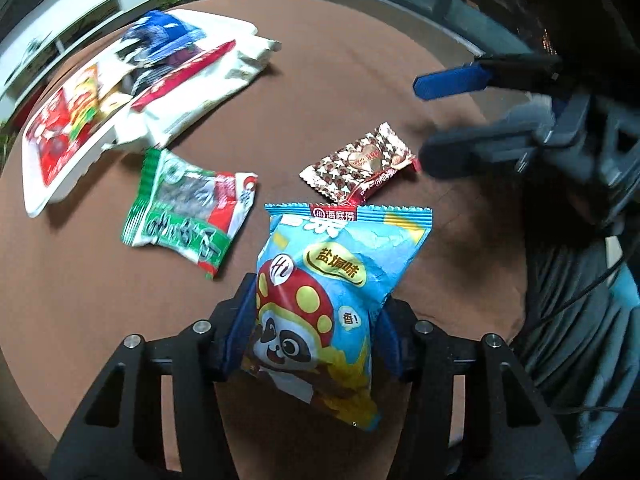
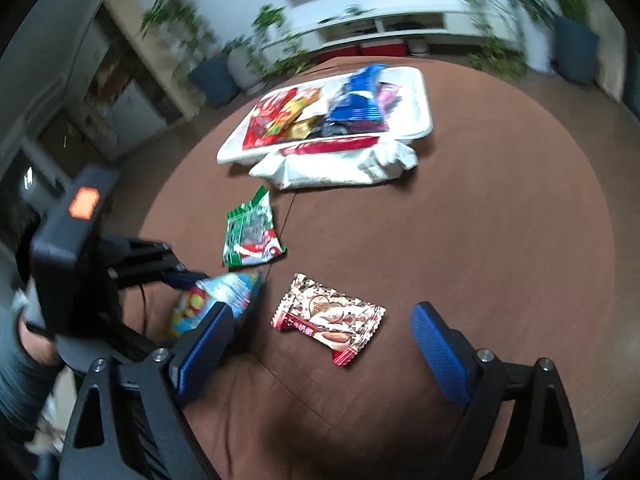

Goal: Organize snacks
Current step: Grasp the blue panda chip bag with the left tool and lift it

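Note:
My left gripper is shut on a blue snack bag with a cartoon raccoon and holds it above the brown table; the bag also shows in the right wrist view. My right gripper is open and empty, its jaws on either side of a brown-and-white heart-print candy packet, a little above it. That packet lies flat on the table. A green-and-red snack packet lies to its left. A white tray at the far side holds several snacks.
A large white bag with a red stripe leans against the tray's near rim. The round brown table has its edge at the right and far side. Potted plants and white shelving stand beyond it.

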Tool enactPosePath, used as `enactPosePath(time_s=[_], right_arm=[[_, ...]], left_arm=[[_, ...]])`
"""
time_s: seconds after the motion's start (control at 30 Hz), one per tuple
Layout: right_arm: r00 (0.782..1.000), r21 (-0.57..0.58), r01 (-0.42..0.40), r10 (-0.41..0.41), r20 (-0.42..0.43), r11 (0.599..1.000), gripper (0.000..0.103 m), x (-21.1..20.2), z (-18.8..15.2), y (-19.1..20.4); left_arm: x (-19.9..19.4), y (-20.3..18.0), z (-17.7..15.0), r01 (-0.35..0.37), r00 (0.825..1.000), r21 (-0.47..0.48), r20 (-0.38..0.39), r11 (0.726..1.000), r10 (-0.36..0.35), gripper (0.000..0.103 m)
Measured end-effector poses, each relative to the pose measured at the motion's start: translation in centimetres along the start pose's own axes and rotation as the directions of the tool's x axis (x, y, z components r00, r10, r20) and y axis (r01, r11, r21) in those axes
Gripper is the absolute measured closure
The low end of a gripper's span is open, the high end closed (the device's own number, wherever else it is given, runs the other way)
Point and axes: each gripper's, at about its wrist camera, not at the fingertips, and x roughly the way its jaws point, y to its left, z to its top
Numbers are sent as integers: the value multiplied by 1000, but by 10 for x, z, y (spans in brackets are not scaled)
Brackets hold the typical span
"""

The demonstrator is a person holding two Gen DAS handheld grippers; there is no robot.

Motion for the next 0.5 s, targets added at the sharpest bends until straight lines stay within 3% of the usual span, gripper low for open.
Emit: enactPosePath(time_s=[0.17,0.4,0.5], right_arm=[[992,-235,23,-51,-115,972,20,22,5,14],[972,-392,-33,-62,-227,919,26,48,13,18],[957,-451,-50,-87,-278,891,29,60,12,22]], left_arm=[[-16,17,-20,42,998,-127,59,991,-35,54],[-42,35,-43,90,983,-301,180,949,-36,58],[-40,43,-50,95,983,-330,177,939,-38,59]])
